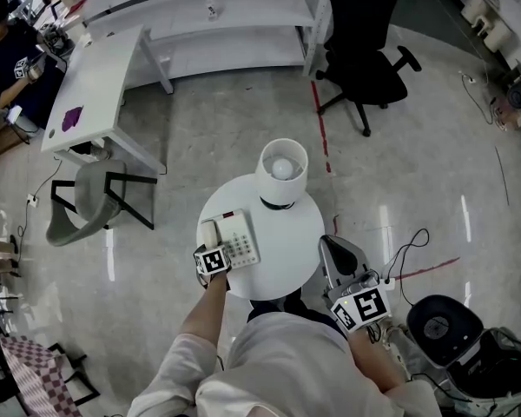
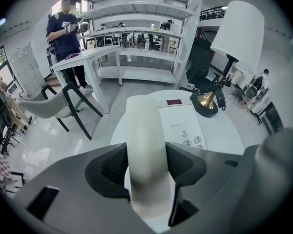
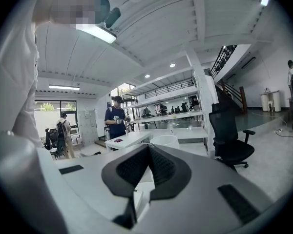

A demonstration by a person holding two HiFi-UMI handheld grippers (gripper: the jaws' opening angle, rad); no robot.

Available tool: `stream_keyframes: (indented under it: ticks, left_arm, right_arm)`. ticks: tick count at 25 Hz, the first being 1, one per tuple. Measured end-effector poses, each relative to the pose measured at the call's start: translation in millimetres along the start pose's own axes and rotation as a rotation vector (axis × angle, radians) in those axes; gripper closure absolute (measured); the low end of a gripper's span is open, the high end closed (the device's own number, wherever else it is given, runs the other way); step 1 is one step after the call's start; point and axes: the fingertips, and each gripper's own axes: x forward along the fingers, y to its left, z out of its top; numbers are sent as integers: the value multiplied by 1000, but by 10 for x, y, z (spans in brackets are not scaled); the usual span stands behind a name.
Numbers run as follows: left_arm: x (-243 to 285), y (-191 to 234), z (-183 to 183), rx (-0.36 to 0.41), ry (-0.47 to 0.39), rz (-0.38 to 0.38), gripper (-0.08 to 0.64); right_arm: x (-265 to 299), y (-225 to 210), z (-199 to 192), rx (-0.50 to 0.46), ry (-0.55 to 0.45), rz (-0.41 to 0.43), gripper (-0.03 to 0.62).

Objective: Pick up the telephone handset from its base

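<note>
Handset (image 2: 145, 126) lying on base (image 2: 183, 123), left part of table (image 2: 224, 135), long axis running straight up frame. Left hand-held gripper (image 2: 146, 152) clamped across its near end. Right hand-held gripper (image 3: 147, 149) closed, empty, farther off.

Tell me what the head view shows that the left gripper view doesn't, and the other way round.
Head view only: the right gripper by the table's edge, and the person's arms. Left gripper view only: the left gripper's jaws closed on the handset, and the lamp's stem. Both: handset, phone base, lampshade, table.
</note>
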Motion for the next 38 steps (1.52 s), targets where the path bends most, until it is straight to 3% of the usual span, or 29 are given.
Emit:
stream_keyframes:
  ticks: [14, 22, 38]
  left_arm:
    - [-342, -28, 123, -16, -83, -56, 330]
    - [-716, -48, 264, -36, -206, -128, 331]
    - [-1745, -142, 609, -86, -495, -364, 331]
  right_arm:
    - [-75, 141, 67, 6, -20, 19, 584]
    - [-158, 245, 152, 4, -45, 31, 584]
    - [-338, 384, 221, -1, -93, 39, 584]
